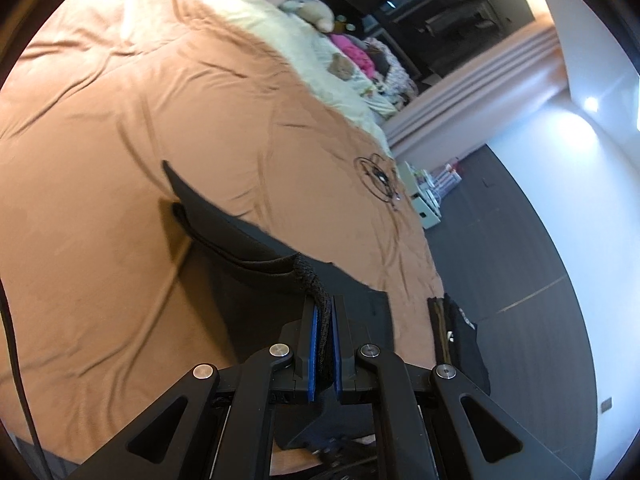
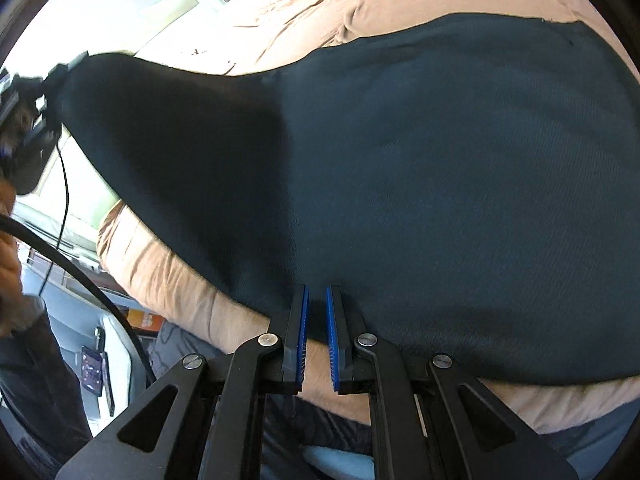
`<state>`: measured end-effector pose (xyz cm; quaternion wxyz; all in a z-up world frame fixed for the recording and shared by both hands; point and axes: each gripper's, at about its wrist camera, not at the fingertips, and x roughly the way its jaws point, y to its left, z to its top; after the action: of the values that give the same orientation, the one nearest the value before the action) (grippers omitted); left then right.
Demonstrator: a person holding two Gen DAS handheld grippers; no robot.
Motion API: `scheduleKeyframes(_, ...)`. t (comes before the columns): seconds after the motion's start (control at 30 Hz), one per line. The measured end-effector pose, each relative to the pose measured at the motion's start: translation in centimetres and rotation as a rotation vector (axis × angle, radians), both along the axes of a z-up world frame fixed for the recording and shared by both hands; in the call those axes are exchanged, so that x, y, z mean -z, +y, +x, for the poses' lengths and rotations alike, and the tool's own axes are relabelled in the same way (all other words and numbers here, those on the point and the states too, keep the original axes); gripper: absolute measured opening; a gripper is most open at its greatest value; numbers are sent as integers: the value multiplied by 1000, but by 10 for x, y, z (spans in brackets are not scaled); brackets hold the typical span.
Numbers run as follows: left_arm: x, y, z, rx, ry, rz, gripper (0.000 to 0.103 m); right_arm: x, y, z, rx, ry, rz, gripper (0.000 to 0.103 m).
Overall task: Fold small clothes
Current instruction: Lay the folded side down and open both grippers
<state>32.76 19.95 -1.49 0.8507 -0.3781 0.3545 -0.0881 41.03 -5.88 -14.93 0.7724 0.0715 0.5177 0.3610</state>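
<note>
A dark navy garment (image 2: pixel 440 168) lies spread on the tan bedspread (image 2: pixel 320 12). My left gripper (image 1: pixel 325 312) is shut on the garment's ribbed edge (image 1: pixel 310 276) and lifts it off the bed, the cloth (image 1: pixel 224 220) hanging stretched. In the right wrist view the left gripper (image 2: pixel 36 120) holds that lifted corner at the far left. My right gripper (image 2: pixel 317 300) sits at the garment's near edge with its blue pads a small gap apart; the cloth edge lies between the tips, pads not pressed on it.
A folded dark garment (image 1: pixel 460 336) lies at the bed's right edge. Cream pillows and a pile of coloured clothes (image 1: pixel 360 60) sit at the head of the bed. Dark floor (image 1: pixel 520 248) lies beyond the bed. A cable (image 2: pixel 64 208) hangs at the left.
</note>
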Motion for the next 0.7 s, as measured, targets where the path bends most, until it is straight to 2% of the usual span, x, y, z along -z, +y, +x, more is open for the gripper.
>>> scheduleKeyframes(0.17, -18, -31, 23, 59, -14, 25, 6, 7, -9, -1, 4, 16, 34, 5)
scheduleKeyframes(0.3, -26, -62, 40, 121, -18, 51, 6, -2, -17, -4, 24, -10, 41, 6)
scheduleKeyframes(0.5, -32, -107, 54, 208, -28, 75, 6, -19, -60, -5, 92, -67, 48, 7)
scheduleKeyframes(0.7, -21, -158, 71, 316, -8, 75, 6, -30, -106, -8, 177, -88, 52, 7)
